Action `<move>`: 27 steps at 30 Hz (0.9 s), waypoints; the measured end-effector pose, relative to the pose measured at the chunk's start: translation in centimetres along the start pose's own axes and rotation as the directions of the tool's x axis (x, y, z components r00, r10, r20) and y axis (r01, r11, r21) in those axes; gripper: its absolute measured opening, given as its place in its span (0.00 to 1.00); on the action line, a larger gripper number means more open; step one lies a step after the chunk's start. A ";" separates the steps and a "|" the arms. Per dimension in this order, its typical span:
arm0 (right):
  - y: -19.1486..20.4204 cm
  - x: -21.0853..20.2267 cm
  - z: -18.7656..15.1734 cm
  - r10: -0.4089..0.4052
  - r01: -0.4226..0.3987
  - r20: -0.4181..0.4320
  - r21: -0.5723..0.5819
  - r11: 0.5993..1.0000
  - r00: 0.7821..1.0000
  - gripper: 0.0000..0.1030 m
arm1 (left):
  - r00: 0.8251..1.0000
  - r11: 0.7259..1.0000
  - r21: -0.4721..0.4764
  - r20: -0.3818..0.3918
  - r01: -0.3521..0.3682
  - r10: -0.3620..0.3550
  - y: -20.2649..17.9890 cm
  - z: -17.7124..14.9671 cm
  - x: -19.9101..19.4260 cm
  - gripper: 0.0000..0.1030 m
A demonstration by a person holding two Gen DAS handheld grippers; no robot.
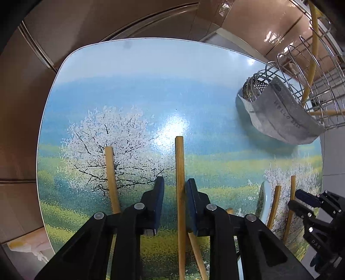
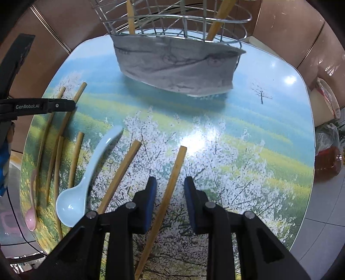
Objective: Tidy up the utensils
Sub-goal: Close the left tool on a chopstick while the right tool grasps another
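Both grippers point steeply down at the table (image 2: 269,90), whose top is printed with blossoming trees, and each straddles 1 wooden chopstick, presumably so that both hands can pick at once. The left gripper (image 1: 175,189) has its blue pads on either side of a chopstick (image 1: 180,172) lying straight along its line of sight; a narrow gap shows on each side, so the pads do not yet press on it. The right gripper (image 2: 170,191) stands the same way over another chopstick (image 2: 172,183), which lies slightly slanted between the jaws, again with clear space beside each pad. Neither claw grasps anything so far. Further chopsticks, a pale blue soup spoon (image 2: 86,172) and a pink spoon (image 2: 31,202) lie loose toward the table's left edge in the right wrist view. The wire utensil rack (image 2: 179,19), wrapped low down in grey fabric (image 2: 176,64), stands at the far side with 2 sticks already upright inside, which suggests that it is the destination.
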State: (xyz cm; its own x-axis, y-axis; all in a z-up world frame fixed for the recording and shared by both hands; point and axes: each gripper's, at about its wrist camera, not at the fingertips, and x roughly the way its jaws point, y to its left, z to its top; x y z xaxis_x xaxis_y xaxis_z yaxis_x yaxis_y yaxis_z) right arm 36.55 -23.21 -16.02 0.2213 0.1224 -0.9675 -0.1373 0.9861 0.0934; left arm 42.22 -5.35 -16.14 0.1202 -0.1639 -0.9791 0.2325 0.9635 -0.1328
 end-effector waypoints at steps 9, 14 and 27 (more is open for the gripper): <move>1.2 0.4 0.0 -0.044 0.044 0.007 -0.035 0.998 0.999 0.11 | 1.000 1.000 0.013 -0.003 -0.012 0.012 0.4 -0.7 0.4 0.06; 3.0 0.8 -0.5 -0.061 0.061 0.011 -0.059 0.996 0.998 0.10 | 1.000 1.000 0.009 0.011 -0.022 0.022 0.2 -1.5 0.2 0.06; 3.4 0.1 -1.9 -0.043 0.046 0.089 -0.034 0.998 0.995 0.07 | 0.998 1.000 -0.022 0.056 -0.002 0.003 0.6 -3.1 -0.7 0.05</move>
State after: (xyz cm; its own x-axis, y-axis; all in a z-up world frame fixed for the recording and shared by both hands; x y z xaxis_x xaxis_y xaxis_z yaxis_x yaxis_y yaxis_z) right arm 34.26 -20.08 -16.26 0.3119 0.0892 -0.9459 -0.1597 0.9863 0.0403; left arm 39.30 -4.00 -16.05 0.1749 -0.1725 -0.9694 0.2107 0.9683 -0.1343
